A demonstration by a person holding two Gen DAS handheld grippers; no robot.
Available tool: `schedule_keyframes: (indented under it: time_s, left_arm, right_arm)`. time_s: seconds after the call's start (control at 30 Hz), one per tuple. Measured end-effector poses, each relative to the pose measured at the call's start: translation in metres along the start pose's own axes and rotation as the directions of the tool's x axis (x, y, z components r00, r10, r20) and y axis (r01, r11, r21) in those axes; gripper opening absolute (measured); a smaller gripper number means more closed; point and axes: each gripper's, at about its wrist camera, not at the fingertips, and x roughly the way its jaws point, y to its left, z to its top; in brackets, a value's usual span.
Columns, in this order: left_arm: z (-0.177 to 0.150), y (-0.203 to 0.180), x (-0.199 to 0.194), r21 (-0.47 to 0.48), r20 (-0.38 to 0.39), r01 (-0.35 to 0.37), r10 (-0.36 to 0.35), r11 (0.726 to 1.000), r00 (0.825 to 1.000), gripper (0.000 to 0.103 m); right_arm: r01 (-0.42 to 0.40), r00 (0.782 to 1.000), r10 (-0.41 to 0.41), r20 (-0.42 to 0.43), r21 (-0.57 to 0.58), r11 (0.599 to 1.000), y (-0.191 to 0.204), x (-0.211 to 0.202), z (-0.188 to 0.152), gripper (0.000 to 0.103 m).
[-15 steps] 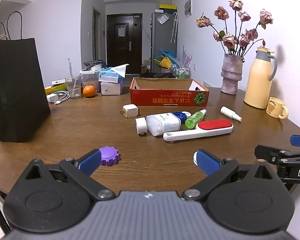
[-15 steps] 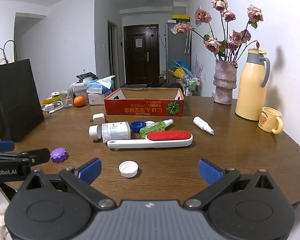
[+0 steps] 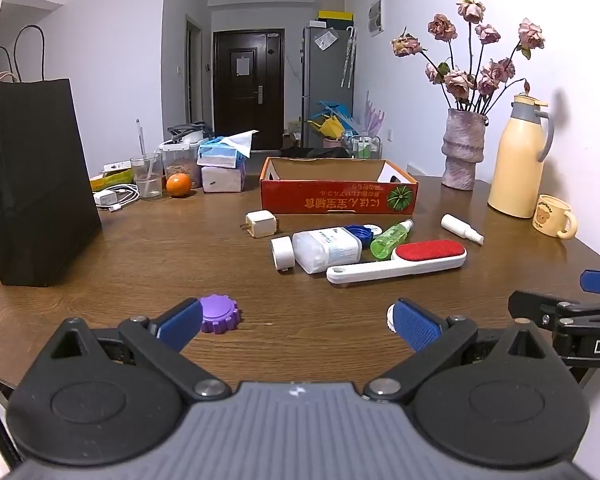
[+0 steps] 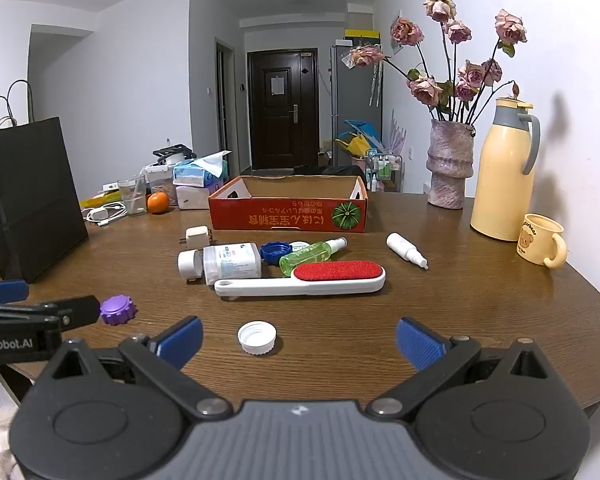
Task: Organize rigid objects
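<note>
Looking from the near edge of the wooden table (image 3: pixel 140 248), low and angled slightly down, toward the red cardboard box (image 3: pixel 338 196) at mid-distance. Left wrist view set left of the box, right wrist view more central. Shared by both 2 views: box (image 4: pixel 288 210), table (image 4: pixel 480 292), far door.

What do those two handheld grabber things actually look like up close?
Both match: the left gripper and right gripper each have a ribbed grey body, two round black discs, black linkage arms with silver pivot pins, and blue textured fingers. White lettering marks their black sides.
</note>
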Motion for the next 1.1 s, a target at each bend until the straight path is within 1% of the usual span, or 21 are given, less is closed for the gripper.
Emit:
schedule_keyframes:
  time_s: [1.1]
  left_arm:
    - [-0.0017,0.0015,-0.0026,-0.001,0.006,0.002,-0.002,1.000,1.000,0.103]
  right_arm:
    - [0.001,1.000,-0.001,0.000,-0.002,1.000,0.0009,-0.0015,0.0005,0.103]
